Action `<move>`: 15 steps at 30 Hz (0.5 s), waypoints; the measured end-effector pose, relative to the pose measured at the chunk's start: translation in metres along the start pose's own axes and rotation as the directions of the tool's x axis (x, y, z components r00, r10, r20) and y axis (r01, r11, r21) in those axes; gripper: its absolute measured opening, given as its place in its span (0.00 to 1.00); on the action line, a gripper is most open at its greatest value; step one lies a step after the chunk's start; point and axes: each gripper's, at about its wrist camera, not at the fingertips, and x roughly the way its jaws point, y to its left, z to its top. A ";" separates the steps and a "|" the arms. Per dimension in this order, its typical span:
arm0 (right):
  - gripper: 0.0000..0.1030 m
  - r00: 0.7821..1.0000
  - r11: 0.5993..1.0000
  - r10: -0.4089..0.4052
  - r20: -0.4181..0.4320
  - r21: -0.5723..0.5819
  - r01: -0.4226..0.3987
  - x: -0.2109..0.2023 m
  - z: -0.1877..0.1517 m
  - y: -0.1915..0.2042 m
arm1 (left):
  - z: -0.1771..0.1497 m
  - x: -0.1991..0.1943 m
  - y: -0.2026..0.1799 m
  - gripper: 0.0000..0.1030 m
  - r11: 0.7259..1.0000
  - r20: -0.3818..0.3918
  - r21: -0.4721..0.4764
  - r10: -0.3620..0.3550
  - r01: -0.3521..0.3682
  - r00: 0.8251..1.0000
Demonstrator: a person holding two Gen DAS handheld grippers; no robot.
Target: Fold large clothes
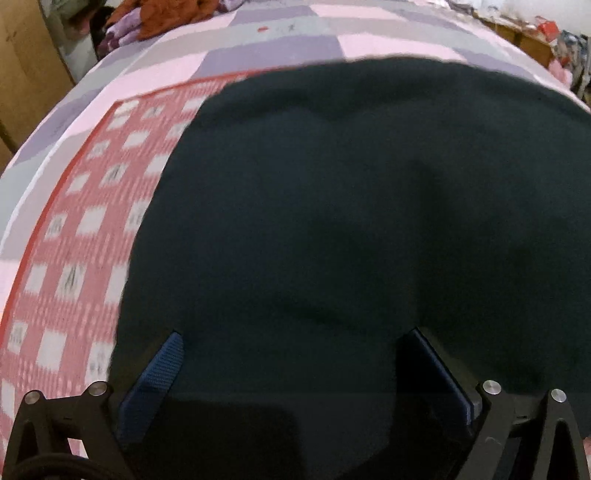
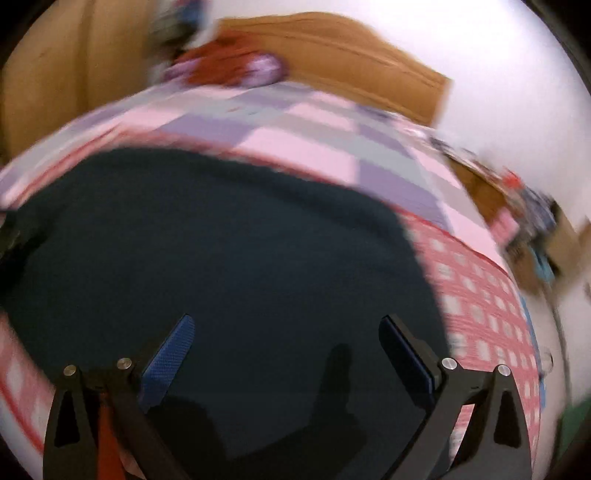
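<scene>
Dark navy garment (image 1: 332,206) lies spread flat on a red-and-white checked cloth (image 1: 74,229), which sits on a pink, grey and purple checked bedsheet (image 1: 280,48); garment fills the near and middle of the bed in both wrist views, far edge curving across the sheet. Main risk, as I judge it: fabric is one uniform dark mass with few visible seams or edges, so a pinch could catch only the top layer or bunch a ridge mid-panel, giving a crooked fold. Motion blur, heavy in the right view, suggests fast travel, which could drag the cloth underneath too. Left gripper (image 1: 291,336) hangs over the near part of the garment, jaws spread wide, nothing between the blue pads; whether they touch the fabric, cannot tell. Right gripper (image 2: 286,321) likewise spread and empty above the garment's near right area, view tilted, shadows of its fingers on the cloth. Pile of rust and purple clothes (image 1: 159,18) at the far left, cardboard boxes (image 1: 524,40) far right.
</scene>
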 end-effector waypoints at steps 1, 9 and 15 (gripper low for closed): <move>0.99 0.999 0.999 -0.025 -0.028 -0.027 0.024 0.005 -0.010 0.003 | 0.004 0.005 0.012 0.99 0.999 -0.011 -0.033 0.003 -0.003 1.000; 0.99 0.930 0.877 -0.267 -0.254 0.336 0.343 -0.001 -0.089 -0.164 | 0.070 0.036 0.138 0.97 0.930 -0.088 -0.350 0.085 -0.110 0.993; 0.99 0.981 0.915 -0.052 -0.187 0.384 0.121 -0.054 -0.112 -0.176 | 0.041 0.001 0.135 0.97 0.938 -0.023 -0.344 -0.063 0.051 0.998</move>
